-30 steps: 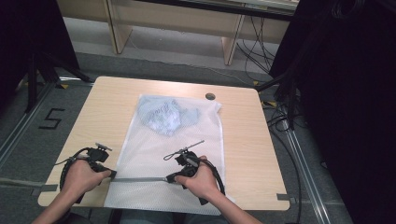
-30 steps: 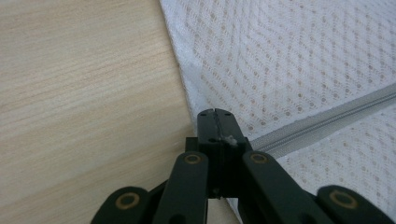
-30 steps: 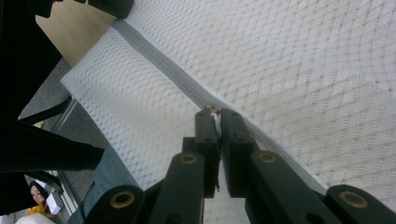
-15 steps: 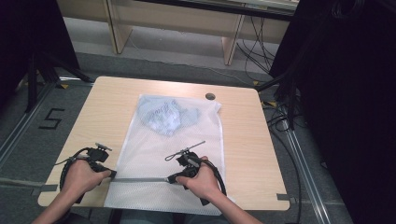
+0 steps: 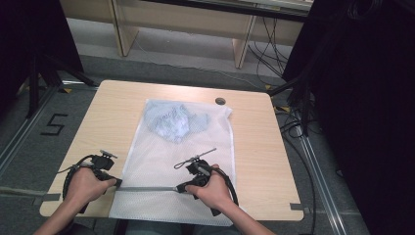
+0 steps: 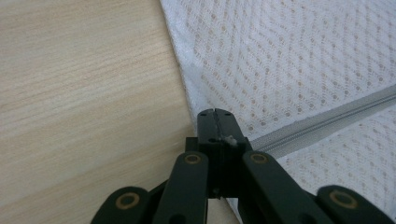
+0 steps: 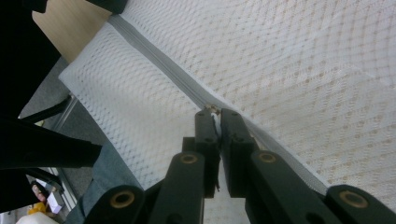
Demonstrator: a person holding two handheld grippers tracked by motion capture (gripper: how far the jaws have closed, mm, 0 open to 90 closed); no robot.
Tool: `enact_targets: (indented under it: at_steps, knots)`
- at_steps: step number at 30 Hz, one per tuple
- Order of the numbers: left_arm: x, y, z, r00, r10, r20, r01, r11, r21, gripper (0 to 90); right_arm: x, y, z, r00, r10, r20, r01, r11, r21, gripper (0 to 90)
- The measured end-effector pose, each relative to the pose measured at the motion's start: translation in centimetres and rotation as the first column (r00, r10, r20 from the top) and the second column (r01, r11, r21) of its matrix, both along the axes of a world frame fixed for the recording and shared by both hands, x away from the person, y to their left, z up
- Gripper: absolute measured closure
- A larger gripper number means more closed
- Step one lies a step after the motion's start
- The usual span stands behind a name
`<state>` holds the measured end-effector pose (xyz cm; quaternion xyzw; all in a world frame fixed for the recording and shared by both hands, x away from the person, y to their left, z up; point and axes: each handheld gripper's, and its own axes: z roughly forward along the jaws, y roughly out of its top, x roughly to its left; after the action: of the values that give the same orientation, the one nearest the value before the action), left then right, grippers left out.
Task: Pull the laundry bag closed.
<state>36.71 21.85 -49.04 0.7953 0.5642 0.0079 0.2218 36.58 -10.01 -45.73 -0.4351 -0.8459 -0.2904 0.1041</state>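
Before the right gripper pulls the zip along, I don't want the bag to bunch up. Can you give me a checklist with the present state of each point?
1. Left gripper shut on the zip's end at the bag's edge: ok.
2. Right gripper shut on the zip pull: jaws closed at the zip line, pull itself too small to tell: cannot tell.
3. Zip straight between the two grippers: ok.
4. Mesh bag flat on the table: ok, though its near edge hangs over.
5. Blue cloth inside, far from the zip: ok.
6. Zip fully shut: cannot tell.

Mesh bag (image 5: 181, 161) on table (image 5: 117, 105); clothing (image 5: 171, 122) inside, far end.
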Motion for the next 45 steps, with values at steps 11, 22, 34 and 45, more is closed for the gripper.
enact_targets:
  at_steps: [11, 22, 34, 45]
  knots:
    - [0.0, 0.0, 0.0, 1.0000, 0.001, 0.000, -0.001, 1.0000, 0.000, 90.0, 0.0, -0.6, 0.1, 1.0000, -0.005, 0.002, 0.005, 1.0000, -0.007, 87.0]
    - [0.0, 0.0, 0.0, 1.0000, 0.001, 0.001, -0.001, 1.0000, 0.000, 90.0, 0.0, -1.2, -0.1, 0.9998, -0.019, -0.006, 0.019, 0.9998, -0.002, 87.0]
    - [0.0, 0.0, 0.0, 1.0000, 0.001, -0.001, -0.001, 1.0000, -0.001, 90.0, 0.0, -1.7, 0.0, 0.9997, -0.024, -0.005, 0.024, 0.9996, -0.017, 87.0]
    - [0.0, 0.0, 0.0, 1.0000, 0.000, 0.001, 0.000, 1.0000, 0.000, 90.0, -0.1, -2.1, 0.0, 0.9984, -0.049, -0.027, 0.049, 0.9985, -0.023, 87.0]
